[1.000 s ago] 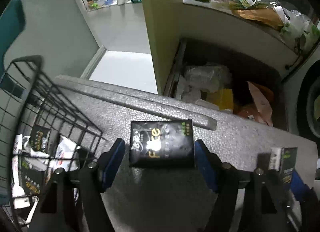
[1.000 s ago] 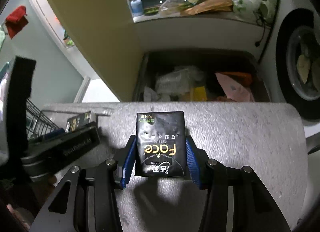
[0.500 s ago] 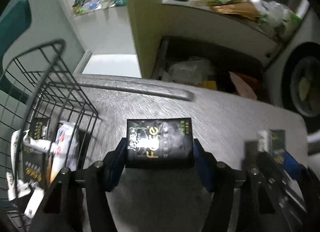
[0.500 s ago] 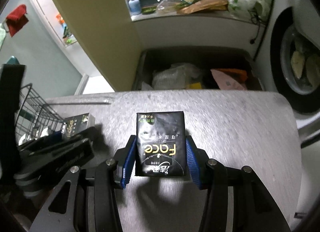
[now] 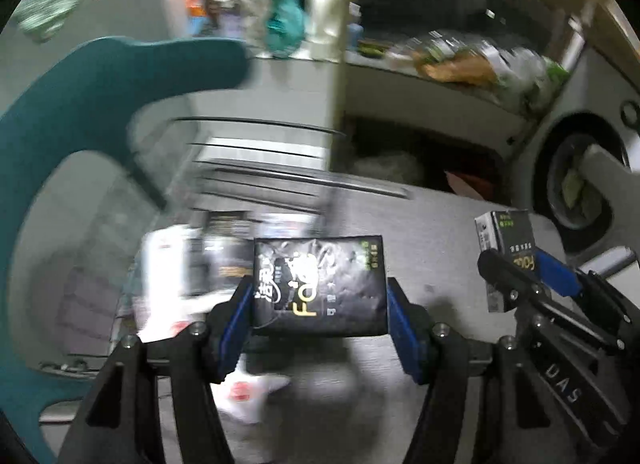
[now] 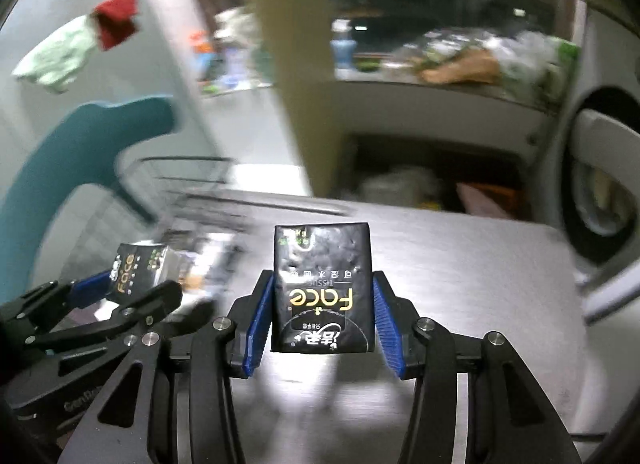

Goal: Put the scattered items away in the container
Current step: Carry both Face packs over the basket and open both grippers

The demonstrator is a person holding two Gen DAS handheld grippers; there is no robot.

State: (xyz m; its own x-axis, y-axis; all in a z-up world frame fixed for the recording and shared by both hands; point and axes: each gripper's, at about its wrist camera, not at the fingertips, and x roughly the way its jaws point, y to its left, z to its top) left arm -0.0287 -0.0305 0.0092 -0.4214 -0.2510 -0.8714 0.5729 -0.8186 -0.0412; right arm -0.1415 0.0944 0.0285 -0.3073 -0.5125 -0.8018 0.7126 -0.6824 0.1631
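Pinching a black Face tissue pack (image 5: 320, 288) between its blue pads, left hand-held gripper (image 5: 320, 316) holds it long axis crosswise, lettering sideways | right hand-held gripper (image 6: 322, 312) clamps a second tissue pack (image 6: 322, 288), long axis pointing forward, print upside down | both packs above grey surface (image 6: 460, 264), blurred wire basket (image 5: 256, 168) ahead-left.

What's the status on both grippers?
Left gripper shut on tissue pack. Right gripper shut on second tissue pack. Wire basket left, blurred.

Wire basket (image 5: 256, 152) and contents motion-blurred; teal chair (image 5: 60, 144) cut off at edge.
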